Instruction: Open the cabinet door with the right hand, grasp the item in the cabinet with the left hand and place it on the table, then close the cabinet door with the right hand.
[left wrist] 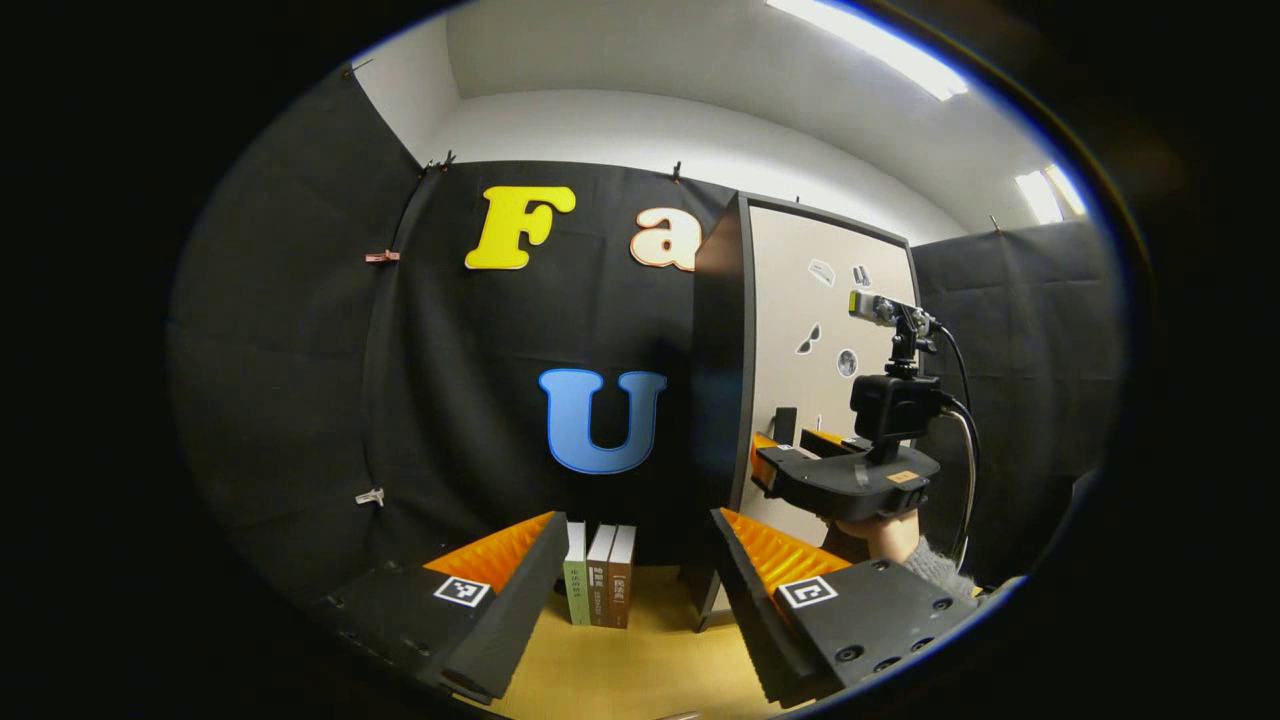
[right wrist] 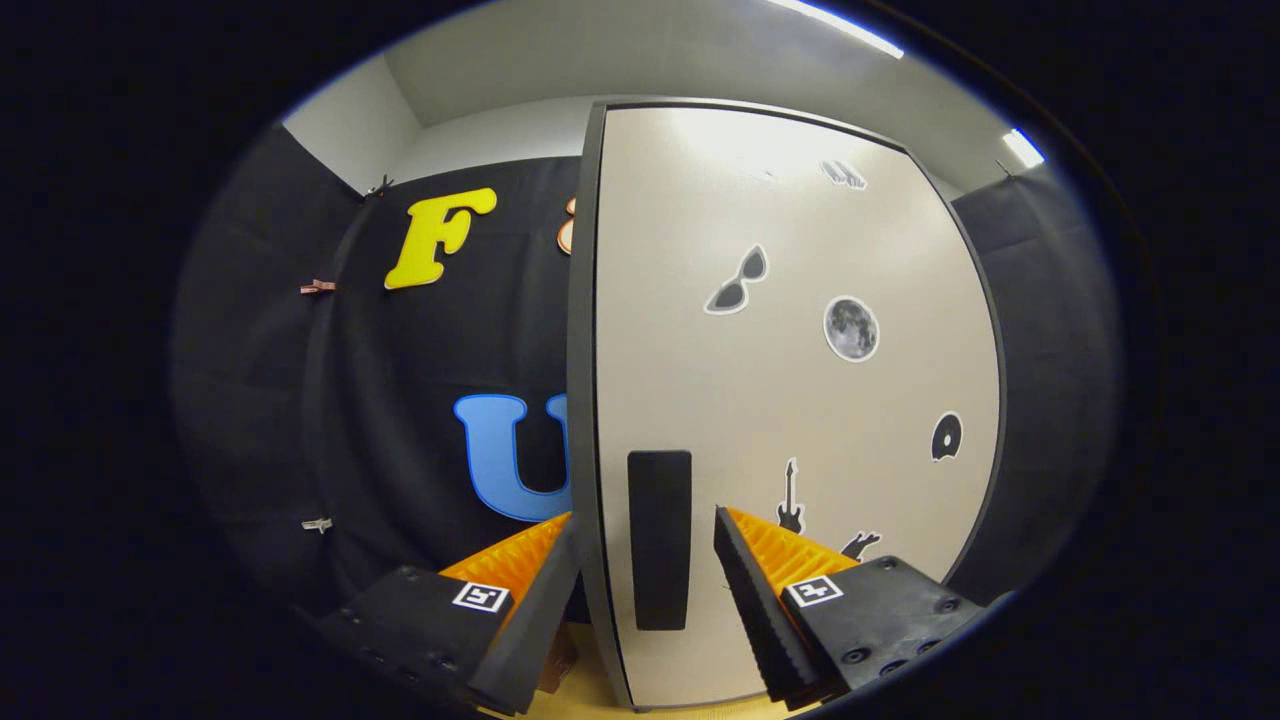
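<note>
One cabinet door (right wrist: 790, 400); one handle (right wrist: 659, 540); three books (left wrist: 598, 574); two grippers, wide.

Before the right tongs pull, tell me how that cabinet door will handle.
The cabinet door looks like a rigid flat panel, so it should swing rather than flex. Its handle is smooth and flat, so possibly slippery. The tall, narrow cabinet might shift.

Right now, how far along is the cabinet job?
Nothing looks done yet: the cabinet door is shut. In hand: the right tongs are open, straddling the door's handle without gripping it. The left tongs are open and empty, over the table near some books. Still left: pulling the door open, taking the item out, setting it on the table, and closing the door.
</note>
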Demonstrator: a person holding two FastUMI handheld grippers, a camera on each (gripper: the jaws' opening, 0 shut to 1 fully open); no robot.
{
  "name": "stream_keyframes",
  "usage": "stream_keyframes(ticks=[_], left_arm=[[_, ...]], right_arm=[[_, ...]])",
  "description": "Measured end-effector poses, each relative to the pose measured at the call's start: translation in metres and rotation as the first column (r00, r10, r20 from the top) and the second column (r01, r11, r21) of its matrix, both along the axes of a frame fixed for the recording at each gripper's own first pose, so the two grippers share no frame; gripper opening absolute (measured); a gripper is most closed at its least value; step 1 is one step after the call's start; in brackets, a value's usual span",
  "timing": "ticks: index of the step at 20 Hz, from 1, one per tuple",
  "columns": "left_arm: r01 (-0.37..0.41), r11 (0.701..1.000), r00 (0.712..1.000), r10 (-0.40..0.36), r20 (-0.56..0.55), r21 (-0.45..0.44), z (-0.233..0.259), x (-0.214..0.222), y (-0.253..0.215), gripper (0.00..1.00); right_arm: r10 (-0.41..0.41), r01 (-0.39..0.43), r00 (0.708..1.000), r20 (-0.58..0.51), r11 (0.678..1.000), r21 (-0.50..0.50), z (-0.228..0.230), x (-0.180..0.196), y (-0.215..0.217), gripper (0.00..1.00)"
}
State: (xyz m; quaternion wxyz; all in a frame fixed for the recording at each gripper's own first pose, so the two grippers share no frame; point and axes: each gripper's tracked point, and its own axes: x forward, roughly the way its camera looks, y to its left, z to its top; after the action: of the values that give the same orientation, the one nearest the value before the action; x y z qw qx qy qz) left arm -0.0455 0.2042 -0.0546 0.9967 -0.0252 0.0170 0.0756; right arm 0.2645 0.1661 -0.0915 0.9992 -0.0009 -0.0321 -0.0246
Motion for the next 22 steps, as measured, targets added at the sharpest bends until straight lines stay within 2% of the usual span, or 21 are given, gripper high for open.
stream_keyframes(ticks=[3, 6, 9, 10, 13, 14, 15, 19, 20, 22], left_arm=[[-0.020, 1.000, 1.000, 0.020, -0.002, -0.008, -0.002, -0.003, 0.011, 0.89], [-0.029, 0.999, 1.000, 0.029, -0.002, -0.021, -0.005, -0.004, 0.016, 0.89], [-0.039, 0.999, 0.999, 0.038, -0.007, -0.025, -0.007, -0.005, 0.021, 0.89], [-0.037, 0.999, 0.999, 0.036, -0.008, -0.025, -0.008, -0.005, 0.020, 0.89], [-0.035, 0.999, 0.999, 0.035, -0.014, -0.025, -0.011, -0.006, 0.020, 0.89], [-0.035, 0.999, 0.999, 0.035, -0.015, -0.027, -0.012, -0.007, 0.020, 0.89], [-0.035, 0.999, 0.999, 0.035, -0.016, -0.029, -0.012, -0.008, 0.020, 0.89], [-0.042, 0.999, 0.999, 0.042, -0.016, -0.035, -0.013, -0.013, 0.021, 0.89], [-0.044, 0.998, 0.999, 0.044, -0.015, -0.034, -0.012, -0.014, 0.021, 0.89], [-0.045, 0.999, 0.999, 0.044, -0.012, -0.027, -0.011, -0.015, 0.021, 0.89]], right_arm=[[-0.007, 0.008, 1.000, -0.030, 1.000, 0.015, -0.010, 0.010, 0.000, 0.77], [-0.025, 0.026, 0.999, -0.046, 1.000, 0.006, -0.016, 0.017, -0.002, 0.59], [-0.062, 0.061, 0.997, -0.056, 0.998, -0.021, -0.018, 0.016, -0.011, 0.59], [-0.073, 0.072, 0.996, -0.058, 0.997, -0.021, -0.018, 0.019, -0.012, 0.37], [-0.072, 0.070, 0.995, -0.069, 0.997, -0.031, -0.021, 0.019, -0.012, 0.37], [-0.066, 0.063, 0.996, -0.061, 0.997, -0.045, -0.020, 0.023, -0.011, 0.23], [-0.059, 0.055, 0.996, -0.066, 0.997, -0.061, -0.021, 0.020, -0.011, 0.28], [-0.007, 0.004, 0.996, -0.084, 0.999, -0.038, -0.024, 0.014, -0.009, 0.29], [-0.002, -0.001, 0.997, -0.080, 0.999, -0.036, -0.023, 0.019, -0.009, 0.13], [0.003, -0.008, 0.996, -0.086, 0.998, -0.056, -0.021, 0.012, -0.009, 0.13]])
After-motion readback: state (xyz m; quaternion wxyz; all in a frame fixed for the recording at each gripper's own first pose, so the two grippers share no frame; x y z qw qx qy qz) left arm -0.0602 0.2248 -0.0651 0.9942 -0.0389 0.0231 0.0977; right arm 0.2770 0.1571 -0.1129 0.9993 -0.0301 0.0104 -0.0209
